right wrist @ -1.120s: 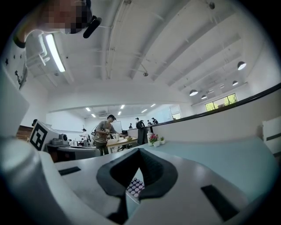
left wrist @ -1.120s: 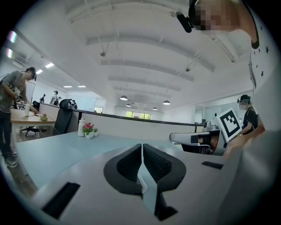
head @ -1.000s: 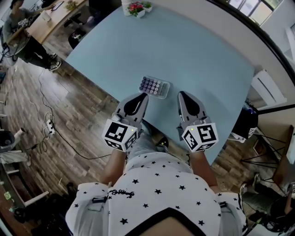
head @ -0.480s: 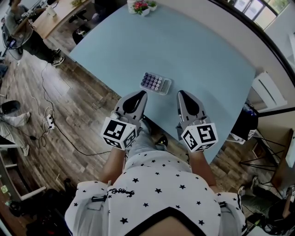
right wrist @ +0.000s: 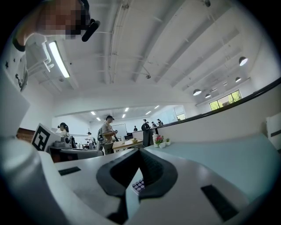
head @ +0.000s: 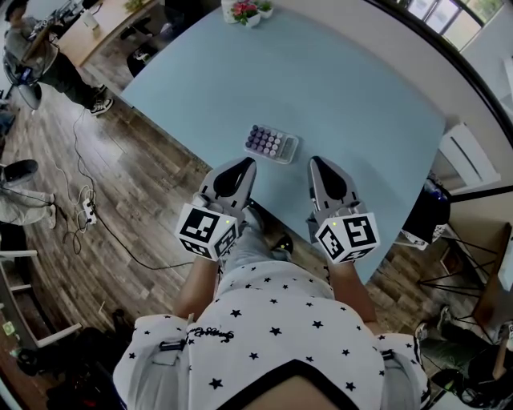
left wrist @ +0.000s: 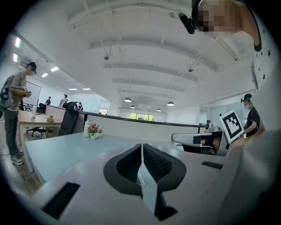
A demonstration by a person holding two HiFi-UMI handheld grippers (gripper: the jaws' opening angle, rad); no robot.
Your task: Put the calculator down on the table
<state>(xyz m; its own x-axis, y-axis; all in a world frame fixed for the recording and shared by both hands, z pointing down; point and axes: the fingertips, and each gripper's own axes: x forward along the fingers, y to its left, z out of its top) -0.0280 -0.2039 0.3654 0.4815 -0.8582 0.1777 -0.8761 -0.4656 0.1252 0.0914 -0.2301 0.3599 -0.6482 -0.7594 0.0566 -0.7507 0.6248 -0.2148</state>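
The calculator (head: pixel 271 145), pale with purple keys, lies flat on the light blue table (head: pixel 345 88) close to its near edge. My left gripper (head: pixel 246 163) is shut and holds nothing, its tips just short of the calculator's near left corner. My right gripper (head: pixel 316 163) is also shut on nothing and sits to the calculator's right, apart from it. In the left gripper view the jaws (left wrist: pixel 142 145) meet above the tabletop. Some of the calculator's keys (right wrist: pixel 138 185) show below the closed right gripper (right wrist: pixel 140 151) in the right gripper view.
Small flower pots (head: pixel 243 11) stand at the table's far edge. Wooden floor with cables and a power strip (head: pixel 82 215) lies to the left. People stand at a desk (head: pixel 48 48) at the far left. A white unit (head: pixel 466 152) and a wire stand are on the right.
Both grippers and the calculator keep their places. The head view has shifted slightly, and the people at the far-left desk have moved.
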